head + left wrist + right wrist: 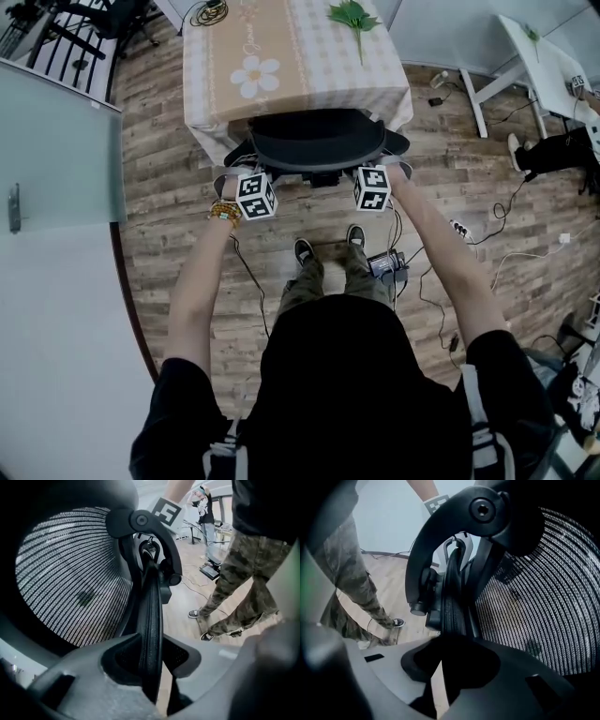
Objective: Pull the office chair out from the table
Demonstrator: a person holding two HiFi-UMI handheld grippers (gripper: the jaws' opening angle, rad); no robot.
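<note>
A cloth-covered table [281,66] stands ahead of the person. The black office chair [319,141] is tucked against its near edge, with the backrest running left to right. The left gripper [242,178] and right gripper [386,174] each clamp one end of the backrest's top rim [150,630], equally near. The pull would likely run straight back toward the person.

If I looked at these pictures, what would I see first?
The big black chair is tucked against the table at the top middle, seen from above. The left gripper and the right gripper each clamp the top edge of its back, one on each side. The table's cloth shows a white daisy, and a green leaf lies at its far end.
</note>
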